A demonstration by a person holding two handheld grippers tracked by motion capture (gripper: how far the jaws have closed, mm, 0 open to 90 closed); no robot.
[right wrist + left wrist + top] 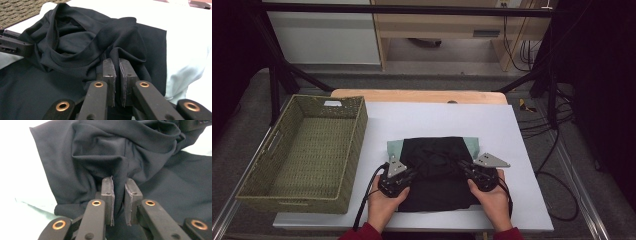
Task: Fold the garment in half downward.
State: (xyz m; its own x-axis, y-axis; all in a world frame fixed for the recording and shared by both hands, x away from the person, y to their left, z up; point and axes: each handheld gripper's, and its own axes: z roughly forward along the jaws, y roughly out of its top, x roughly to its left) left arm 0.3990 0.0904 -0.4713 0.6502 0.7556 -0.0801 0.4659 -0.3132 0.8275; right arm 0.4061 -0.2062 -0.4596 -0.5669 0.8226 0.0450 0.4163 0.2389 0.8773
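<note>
A black garment [437, 155] lies crumpled on the white table cover, on top of a pale green cloth [394, 147] that sticks out at both sides. My left gripper [414, 172] holds the garment's left part. In the left gripper view a raised fold of the black garment [100, 152] runs down between the pads of the left gripper [119, 187]. My right gripper [462, 165] is at the garment's right part. In the right gripper view the right gripper [117, 67] has its pads almost together on a bunched edge of the black garment [75, 45]. The pale green cloth [185, 72] lies beyond.
A woven olive basket [354, 130] stands at the table's left, its rim close to the left hand. The white cover [437, 117] runs behind the garment to the wooden table edge [417, 96]. Cables trail on the floor at right [557, 150].
</note>
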